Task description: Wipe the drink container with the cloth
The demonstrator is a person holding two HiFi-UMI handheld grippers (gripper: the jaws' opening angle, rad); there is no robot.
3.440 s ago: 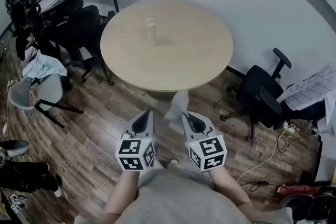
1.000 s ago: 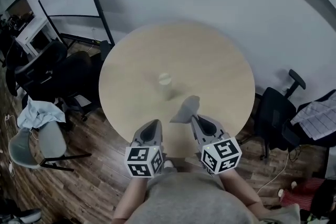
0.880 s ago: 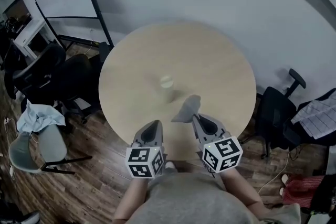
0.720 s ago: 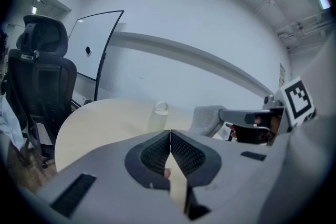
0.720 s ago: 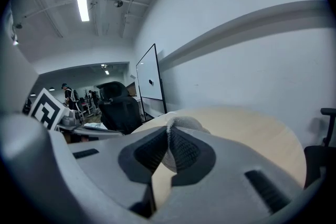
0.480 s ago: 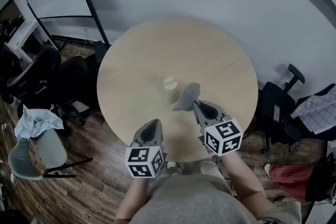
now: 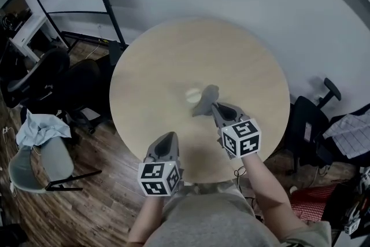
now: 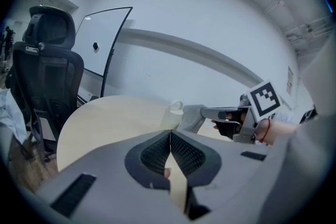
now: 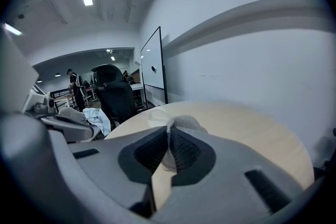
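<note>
Your left gripper [image 7: 166,142] hangs at the near edge of the round table [image 7: 139,66], jaws pressed together on nothing. The pale cup [image 7: 193,95] stands upright near the table's middle. The grey cloth [image 7: 206,100] touches its right side, pinched tight between the jaws of your right gripper [image 7: 218,110]. In the right gripper view the cup is blurred, mostly hidden behind cloth and jaws.

Left gripper [image 7: 166,140] held low, close to the body, jaws pressed together and empty; right gripper [image 7: 215,108] extended farther forward on an outstretched forearm [image 7: 258,182], jaws pinched on a fold of cloth [image 7: 206,96].
</note>
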